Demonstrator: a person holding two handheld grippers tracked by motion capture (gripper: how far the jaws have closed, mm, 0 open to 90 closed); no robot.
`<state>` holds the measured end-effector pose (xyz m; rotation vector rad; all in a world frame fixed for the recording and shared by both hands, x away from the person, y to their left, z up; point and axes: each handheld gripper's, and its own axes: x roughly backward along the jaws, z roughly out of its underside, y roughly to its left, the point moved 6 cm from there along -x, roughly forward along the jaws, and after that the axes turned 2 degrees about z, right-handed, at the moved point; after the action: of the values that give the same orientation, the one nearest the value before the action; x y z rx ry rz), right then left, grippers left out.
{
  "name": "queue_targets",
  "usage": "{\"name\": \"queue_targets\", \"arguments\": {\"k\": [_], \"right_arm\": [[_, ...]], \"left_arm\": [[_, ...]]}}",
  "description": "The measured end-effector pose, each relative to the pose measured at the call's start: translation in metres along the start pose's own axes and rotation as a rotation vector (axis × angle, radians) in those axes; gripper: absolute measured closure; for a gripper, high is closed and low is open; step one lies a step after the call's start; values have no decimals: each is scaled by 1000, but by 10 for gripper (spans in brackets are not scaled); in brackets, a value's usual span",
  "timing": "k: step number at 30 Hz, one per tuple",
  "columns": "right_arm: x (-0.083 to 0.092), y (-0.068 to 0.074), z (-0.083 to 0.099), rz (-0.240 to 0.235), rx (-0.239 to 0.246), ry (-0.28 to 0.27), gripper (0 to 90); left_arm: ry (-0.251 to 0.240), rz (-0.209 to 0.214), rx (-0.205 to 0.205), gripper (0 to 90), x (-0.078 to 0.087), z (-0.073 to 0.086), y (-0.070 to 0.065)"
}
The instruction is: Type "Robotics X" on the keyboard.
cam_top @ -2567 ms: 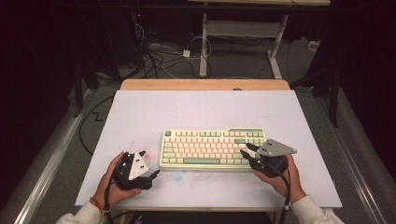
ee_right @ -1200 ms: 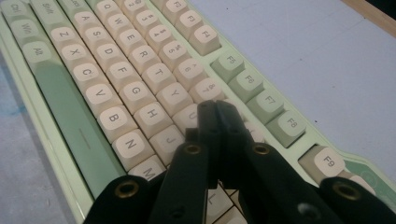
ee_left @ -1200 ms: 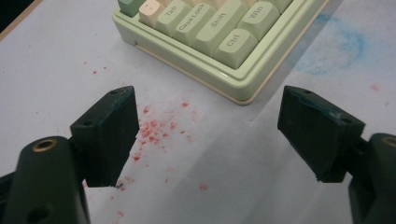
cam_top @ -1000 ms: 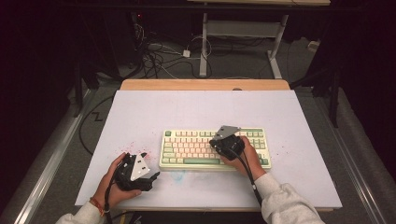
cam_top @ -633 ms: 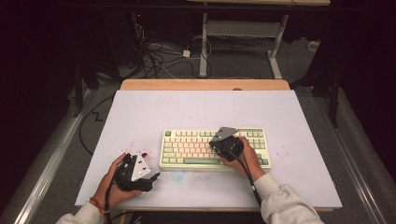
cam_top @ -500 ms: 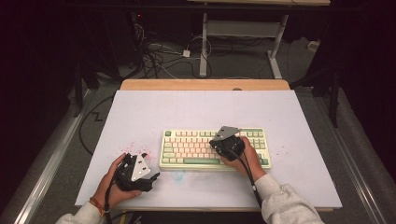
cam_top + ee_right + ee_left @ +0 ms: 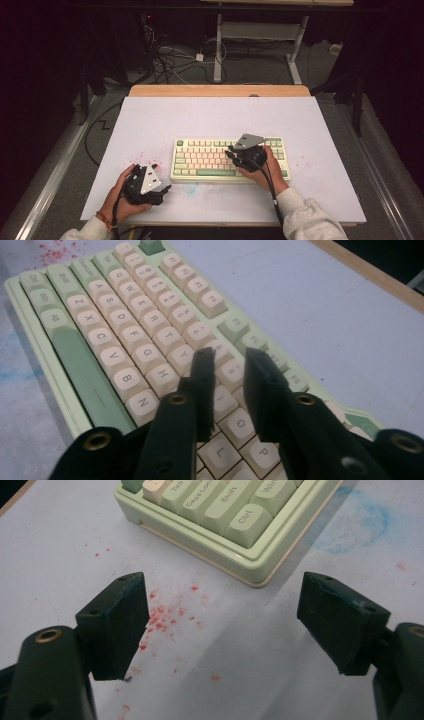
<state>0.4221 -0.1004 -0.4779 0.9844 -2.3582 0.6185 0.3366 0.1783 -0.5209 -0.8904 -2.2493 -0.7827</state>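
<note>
Right gripper (image 7: 230, 357) hangs over the keyboard (image 7: 205, 159), jaws just opening a narrow gap, nothing between; keys directly below (left gripper (image 7: 220, 625), jaws wide, idles by the bench's near-left corner).

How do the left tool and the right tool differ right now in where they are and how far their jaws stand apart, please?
The left tool rests on the white table beside the keyboard's corner, while the right tool is over the cream keys. The left tool's jaws gape wide with nothing between them; the right tool's jaws have just been opening yet stand only a narrow gap apart, holding nothing. Both have black jaws and are hand-held.
</note>
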Motion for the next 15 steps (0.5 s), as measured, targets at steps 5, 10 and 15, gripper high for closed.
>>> {"name": "queue_targets", "arguments": {"k": [5, 10, 15], "right_arm": [[7, -4, -2, 14, -4, -28, 594], [15, -7, -4, 27, -3, -59, 476], [21, -10, -5, 60, -5, -87, 384]], "left_arm": [[5, 2, -3, 194, 0, 0, 0], [5, 3, 0, 194, 0, 0, 0], [7, 2, -2, 194, 0, 1, 0]]}}
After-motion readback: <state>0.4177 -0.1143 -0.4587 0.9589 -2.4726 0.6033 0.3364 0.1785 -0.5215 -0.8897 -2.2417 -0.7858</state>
